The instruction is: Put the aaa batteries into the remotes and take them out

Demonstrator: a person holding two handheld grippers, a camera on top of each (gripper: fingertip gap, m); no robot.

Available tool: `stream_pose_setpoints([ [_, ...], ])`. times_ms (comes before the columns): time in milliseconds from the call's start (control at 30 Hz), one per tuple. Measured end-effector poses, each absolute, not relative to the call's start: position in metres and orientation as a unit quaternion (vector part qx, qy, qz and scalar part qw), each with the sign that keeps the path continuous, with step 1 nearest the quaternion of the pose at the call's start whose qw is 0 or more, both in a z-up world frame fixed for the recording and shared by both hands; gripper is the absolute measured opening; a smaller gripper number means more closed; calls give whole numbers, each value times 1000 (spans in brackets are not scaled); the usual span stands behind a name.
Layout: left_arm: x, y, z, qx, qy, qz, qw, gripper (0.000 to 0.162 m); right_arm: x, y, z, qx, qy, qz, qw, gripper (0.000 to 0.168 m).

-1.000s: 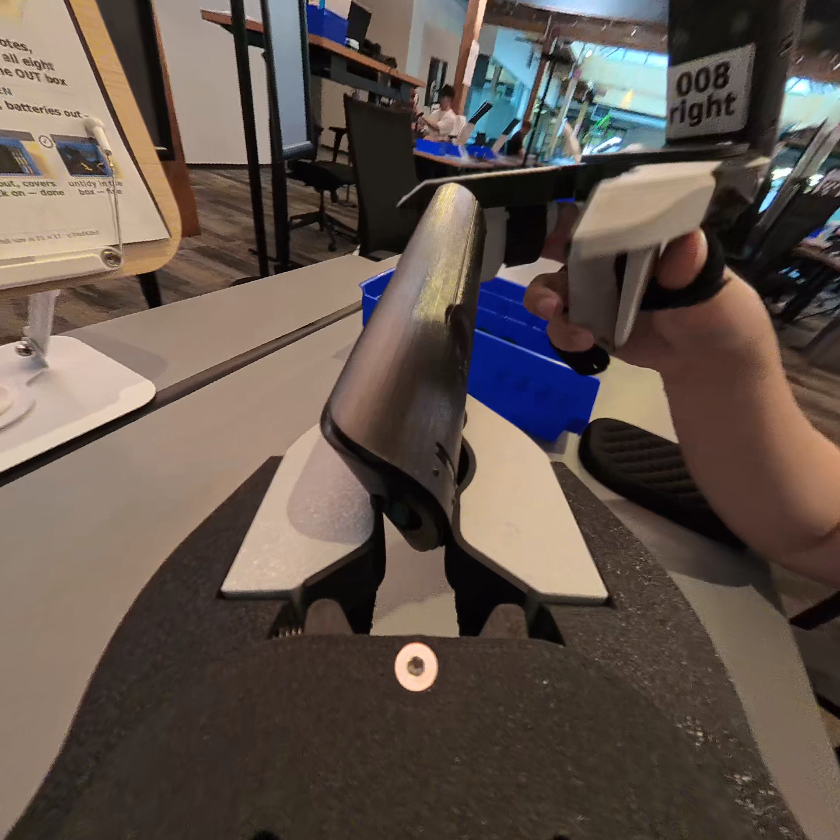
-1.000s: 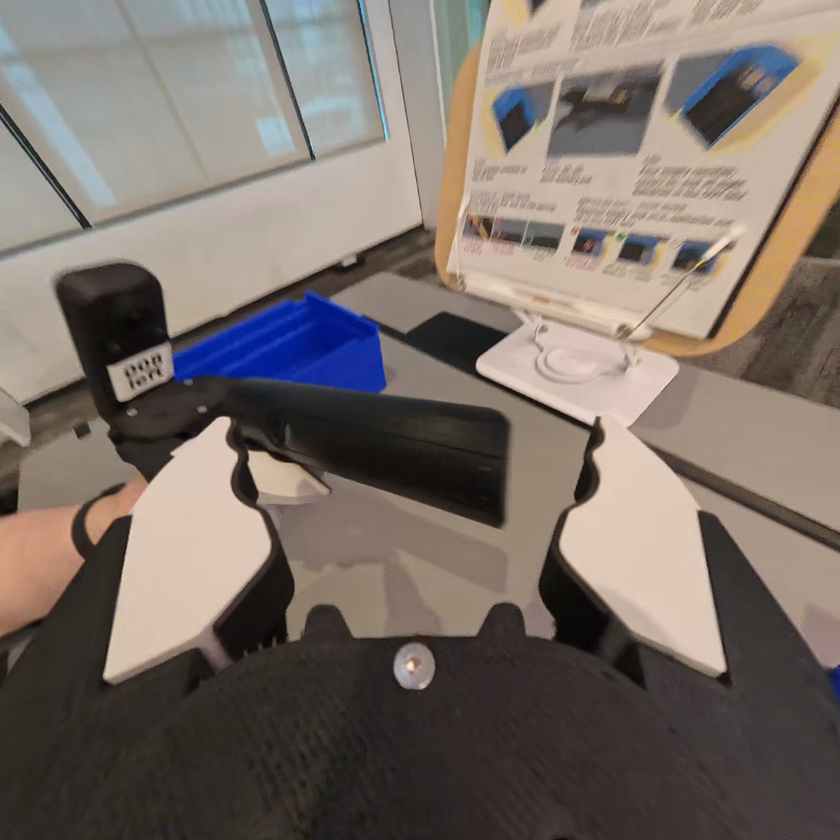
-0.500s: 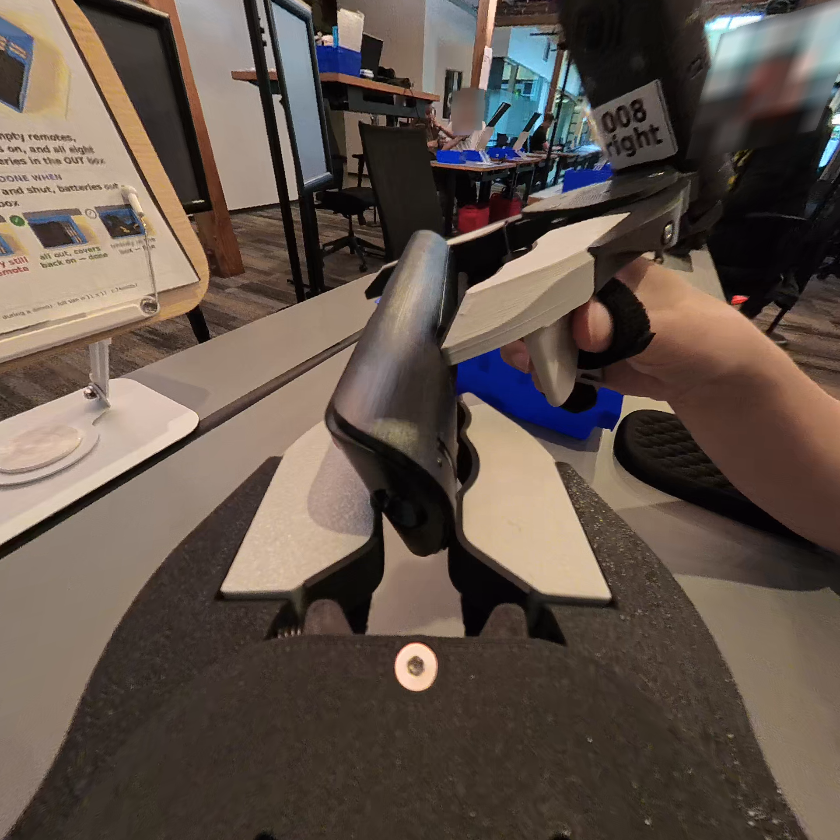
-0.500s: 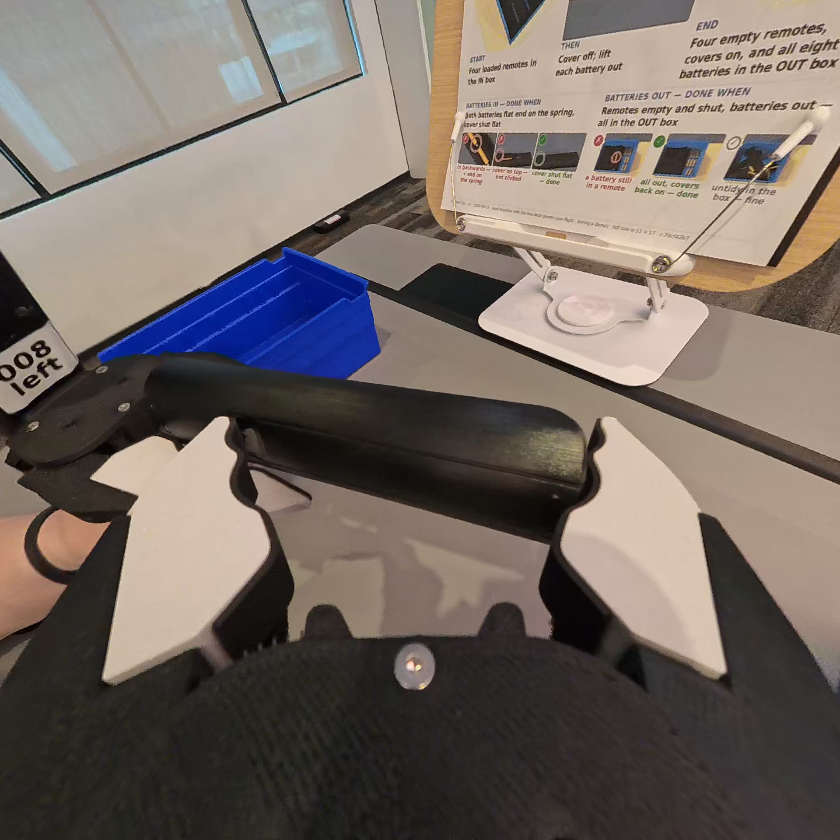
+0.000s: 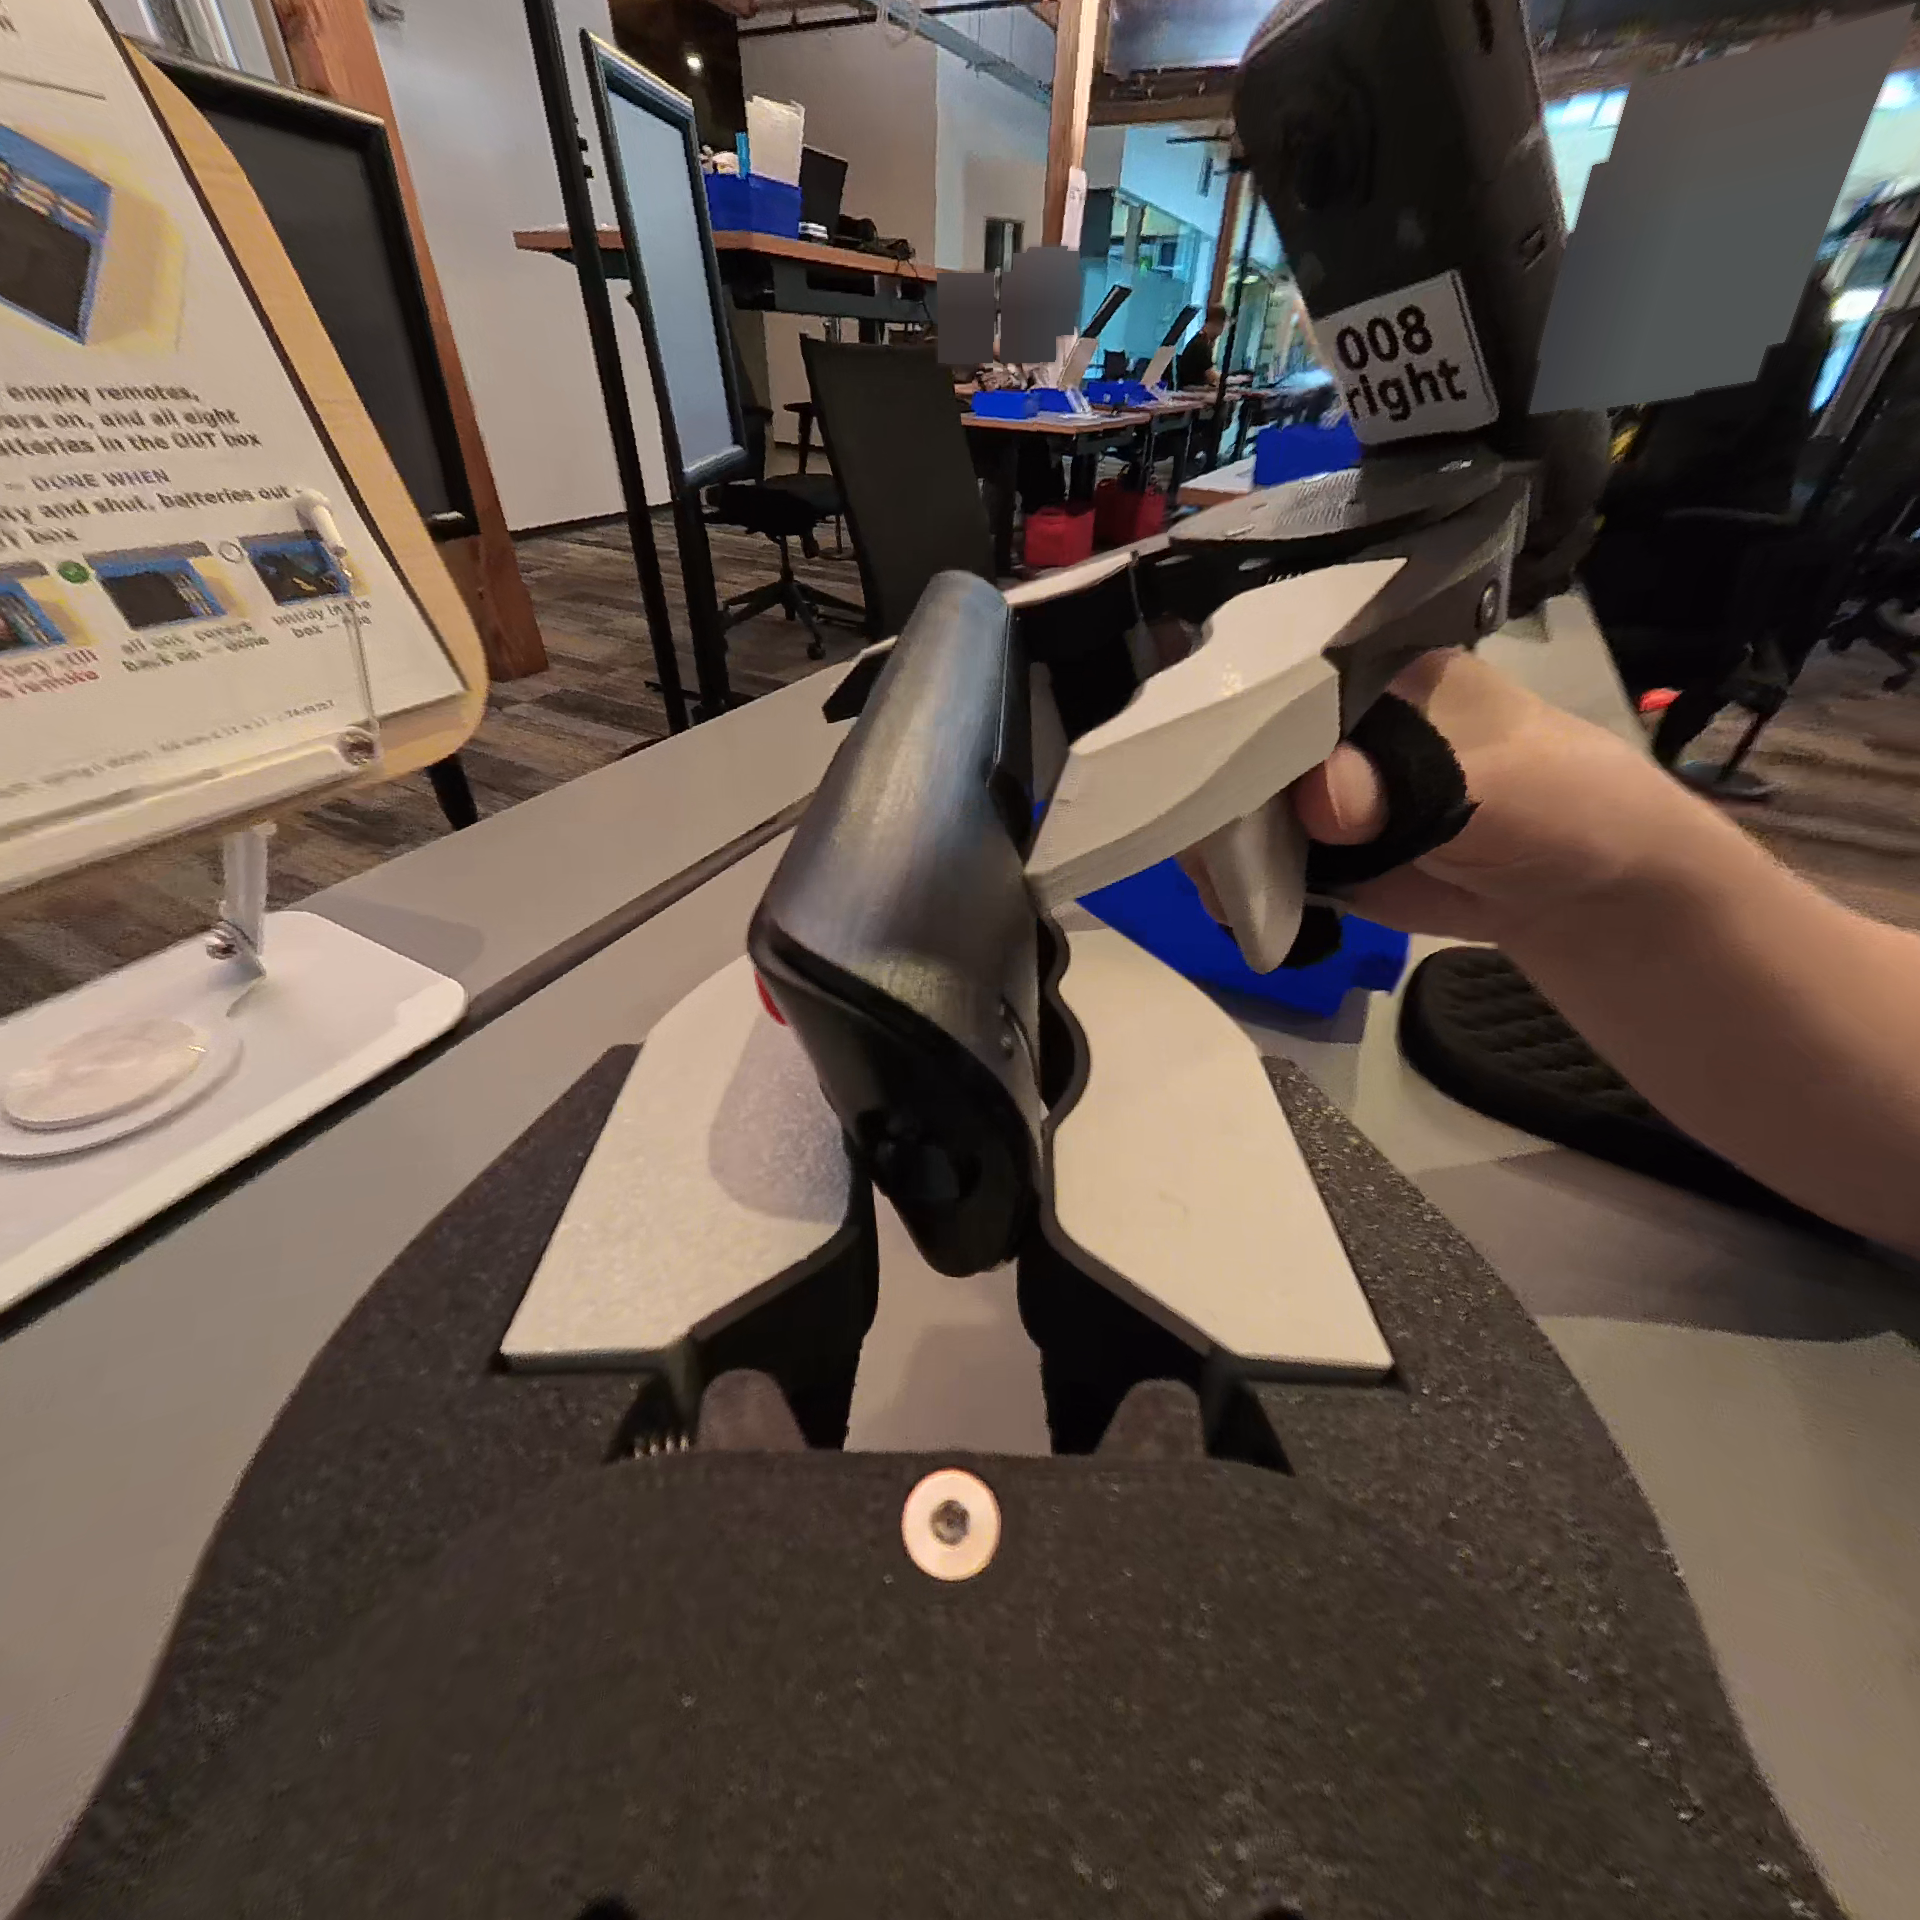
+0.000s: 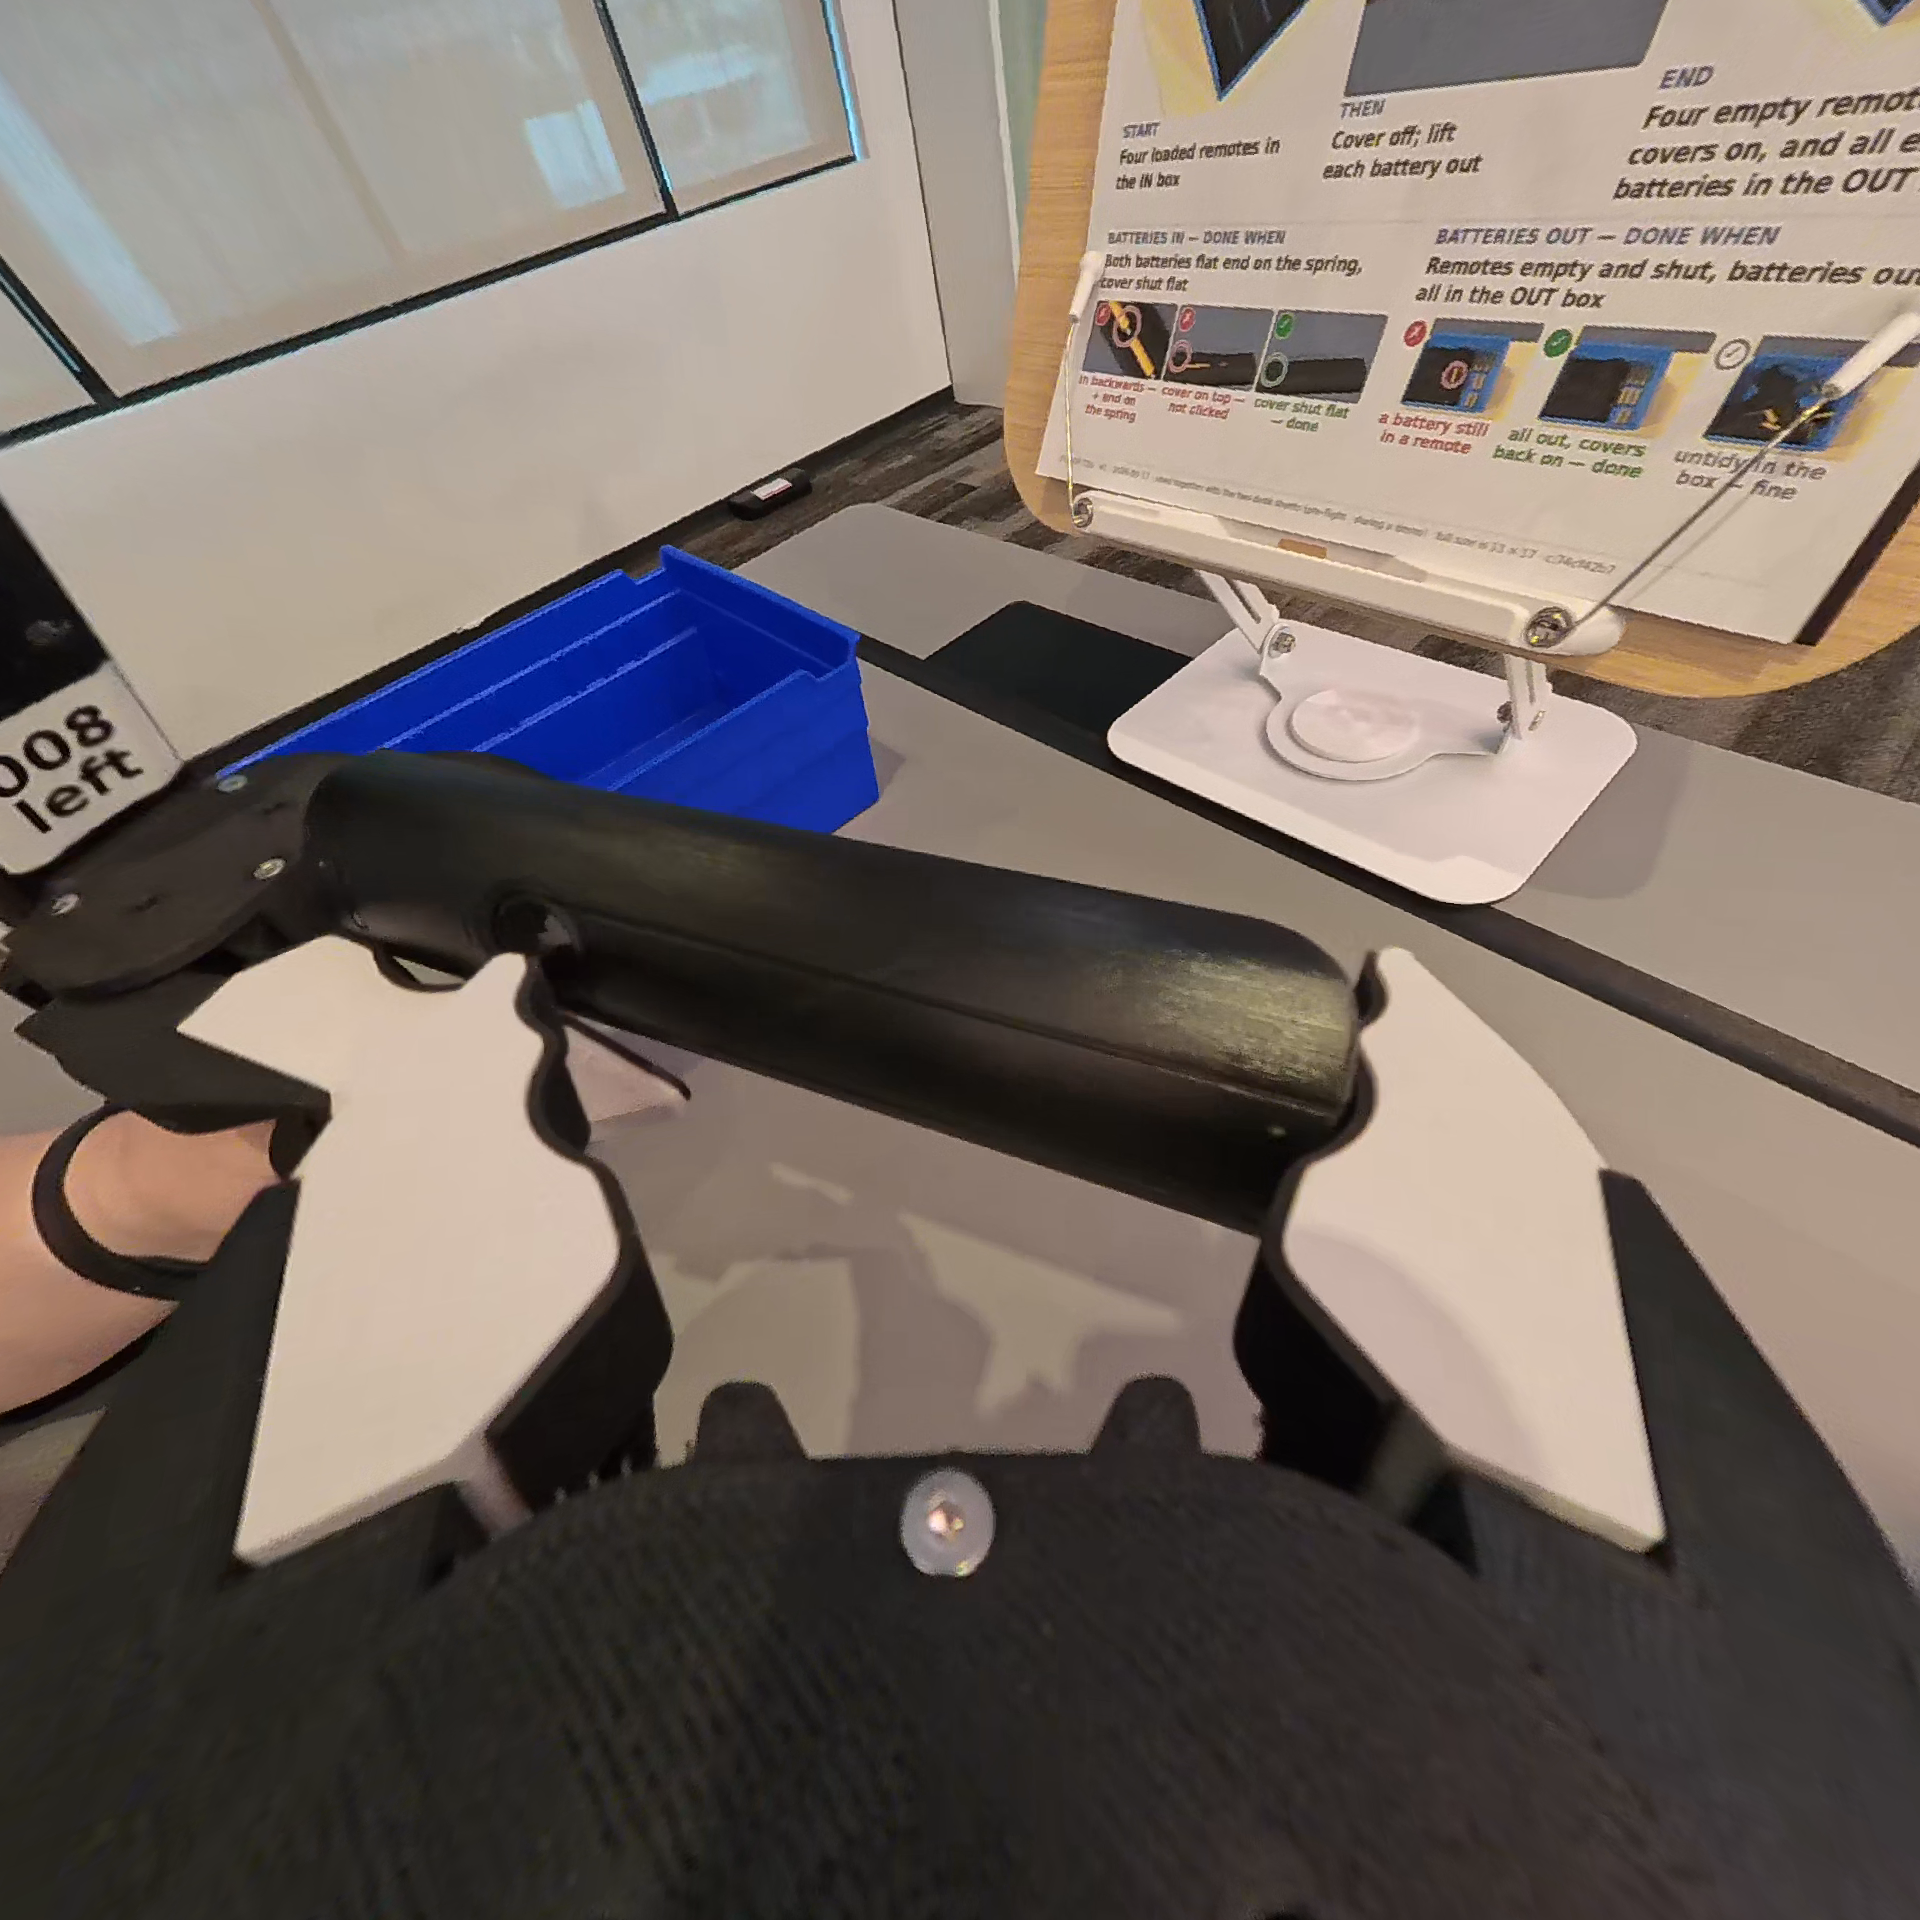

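Note:
A black remote (image 5: pixel 914 862) is clamped at its near end in my left gripper (image 5: pixel 935 1049), which is shut on it and holds it tilted up above the grey table (image 5: pixel 582 862). In the right wrist view the remote (image 6: pixel 935 997) lies crosswise between my right gripper's (image 6: pixel 945 987) wide-open fingers. Its far end touches the right finger (image 6: pixel 1434 1195). In the left wrist view one white finger (image 5: pixel 1195 748) of the right gripper rests against the remote's side. No batteries show. The remote's back cover looks closed.
A blue bin (image 6: pixel 623 707) stands on the table behind the remote, and another blue bin (image 5: pixel 1205 935) shows under the right gripper. An instruction board on a white stand (image 6: pixel 1371 748) is at the back. A black mat (image 5: pixel 1538 1070) lies at the right.
The right gripper has moved in onto the remote, still open at the same width. The remote's far end now touches its right finger. The left gripper keeps its hold.

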State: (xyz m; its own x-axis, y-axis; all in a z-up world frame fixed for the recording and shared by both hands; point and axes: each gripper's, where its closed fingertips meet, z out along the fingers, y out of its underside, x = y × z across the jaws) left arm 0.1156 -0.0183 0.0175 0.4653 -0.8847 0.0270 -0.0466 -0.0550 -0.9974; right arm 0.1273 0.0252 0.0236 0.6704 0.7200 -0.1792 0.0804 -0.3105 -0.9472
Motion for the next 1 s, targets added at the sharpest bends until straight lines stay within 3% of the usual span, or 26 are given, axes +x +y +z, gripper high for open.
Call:
stream_pose_setpoints([
  [167,116,-23,25,-616,382,-329,605,29,124,21,22,-747,-262,351,500,139],
  [467,123,-25,18,-619,377,-356,591,30,132,23,35,-737,-264,316,536,138],
  [1000,115,-19,17,-624,357,-372,588,28,128,24,26,-752,-261,312,519,135],
])
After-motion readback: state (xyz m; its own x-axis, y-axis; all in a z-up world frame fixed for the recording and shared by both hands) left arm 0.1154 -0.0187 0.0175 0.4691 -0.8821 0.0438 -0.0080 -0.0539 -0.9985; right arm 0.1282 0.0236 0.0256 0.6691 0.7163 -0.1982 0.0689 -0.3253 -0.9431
